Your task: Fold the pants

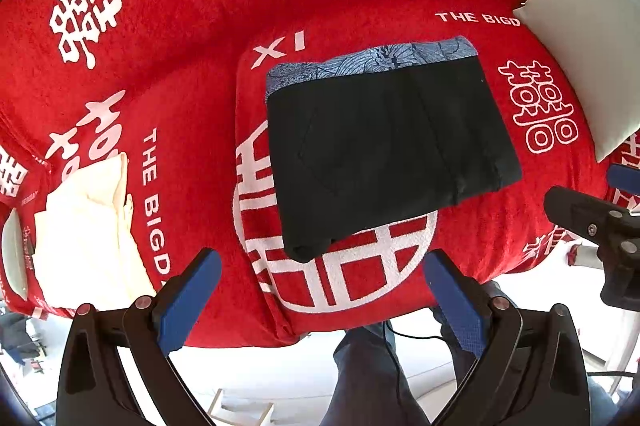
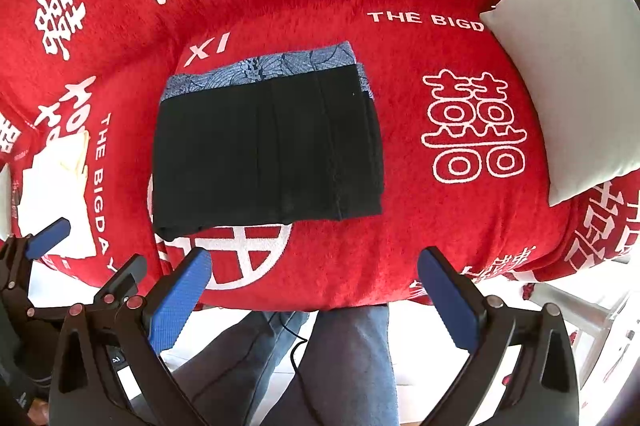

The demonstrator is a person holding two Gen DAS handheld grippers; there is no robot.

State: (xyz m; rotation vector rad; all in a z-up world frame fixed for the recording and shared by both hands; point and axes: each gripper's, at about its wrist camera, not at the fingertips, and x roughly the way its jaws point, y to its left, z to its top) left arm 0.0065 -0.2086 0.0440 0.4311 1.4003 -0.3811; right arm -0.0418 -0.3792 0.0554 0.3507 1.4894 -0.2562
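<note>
On fuzzy red blanket [image 1: 168, 38], black pants [image 1: 384, 142] folded square (patterned lining showing)

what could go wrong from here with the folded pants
1. The black pants look folded, but the bundle's near left corner bulges; a careless nudge might loosen it.
2. They lie near the front edge of the red blanket, so a pull toward the person could drag them off.
3. Both the left tongs and right tongs are open and empty; regrasping may catch only the top layer.

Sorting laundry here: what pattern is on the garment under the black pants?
Blue-and-white leaf-like print, clearest in the right wrist view.
</note>
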